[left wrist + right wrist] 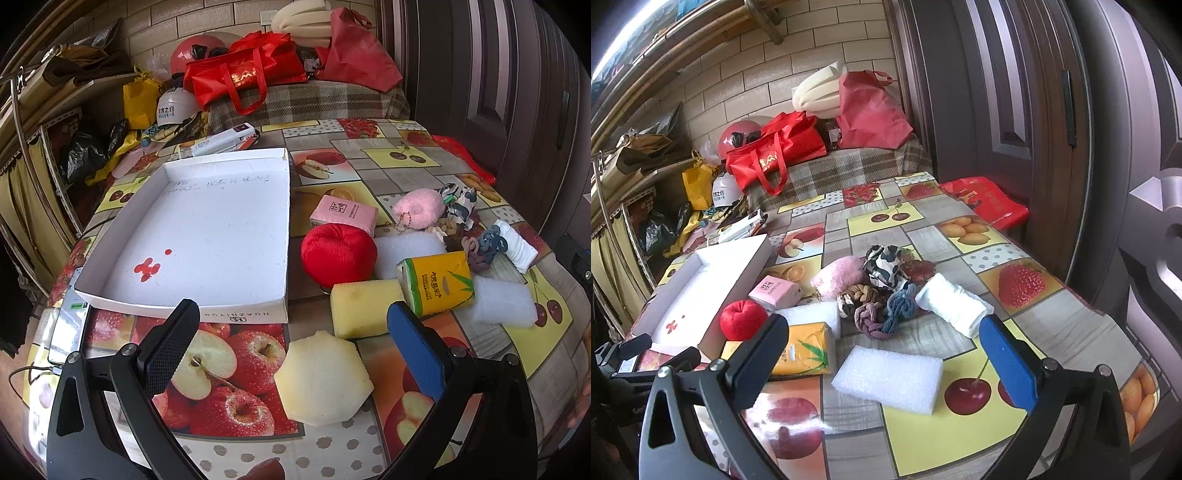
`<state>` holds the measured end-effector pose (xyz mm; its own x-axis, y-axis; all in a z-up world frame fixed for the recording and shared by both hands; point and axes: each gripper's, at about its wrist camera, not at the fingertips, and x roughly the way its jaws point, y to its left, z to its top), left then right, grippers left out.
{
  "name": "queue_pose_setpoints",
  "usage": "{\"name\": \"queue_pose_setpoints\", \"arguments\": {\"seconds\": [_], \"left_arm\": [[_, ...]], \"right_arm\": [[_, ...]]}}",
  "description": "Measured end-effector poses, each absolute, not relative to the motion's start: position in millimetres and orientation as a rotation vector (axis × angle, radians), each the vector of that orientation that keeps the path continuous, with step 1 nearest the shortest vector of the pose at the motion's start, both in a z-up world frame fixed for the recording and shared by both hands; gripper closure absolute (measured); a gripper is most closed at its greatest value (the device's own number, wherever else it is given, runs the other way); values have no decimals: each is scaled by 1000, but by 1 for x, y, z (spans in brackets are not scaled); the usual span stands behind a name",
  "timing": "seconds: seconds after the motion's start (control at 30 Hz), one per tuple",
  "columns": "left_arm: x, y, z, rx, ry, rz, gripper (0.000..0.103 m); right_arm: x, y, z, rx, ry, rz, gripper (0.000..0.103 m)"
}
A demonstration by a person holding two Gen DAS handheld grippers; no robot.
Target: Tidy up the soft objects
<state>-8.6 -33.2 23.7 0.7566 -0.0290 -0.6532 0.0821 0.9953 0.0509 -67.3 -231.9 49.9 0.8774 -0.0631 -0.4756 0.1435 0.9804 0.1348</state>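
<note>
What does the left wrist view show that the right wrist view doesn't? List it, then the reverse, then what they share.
Only the left wrist view: the hexagonal foam piece, the yellow sponge block and the phone beside the box.
Only the right wrist view: the left gripper and the red bag at the table's far edge, seen in full.
Both: the white box, red fabric apple, yellow tissue pack and pink tissue pack.

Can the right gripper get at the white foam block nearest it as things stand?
Probably yes. The right gripper is open and empty, and the white foam block lies flat just ahead between its fingers, nothing on top of it.
</note>
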Motion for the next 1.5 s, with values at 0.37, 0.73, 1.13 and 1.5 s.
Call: {"name": "queue_pose_setpoints", "arguments": {"seconds": [0.37, 0.73, 1.13, 1.5], "left_arm": [[-8, -31, 23, 80, 713, -62, 0], [-9, -30, 16, 88, 721, -62, 0], [-6, -13, 23, 25, 721, -128, 0], [-18, -1, -2, 137, 867, -379, 0]], "right_arm": [[-67, -233, 47, 167, 492, -106, 0], [-67, -233, 42, 167, 495, -103, 0], [-71, -241, 50, 157, 461, -92, 0], [-71, -264, 43, 115, 504, -57, 0]]}}
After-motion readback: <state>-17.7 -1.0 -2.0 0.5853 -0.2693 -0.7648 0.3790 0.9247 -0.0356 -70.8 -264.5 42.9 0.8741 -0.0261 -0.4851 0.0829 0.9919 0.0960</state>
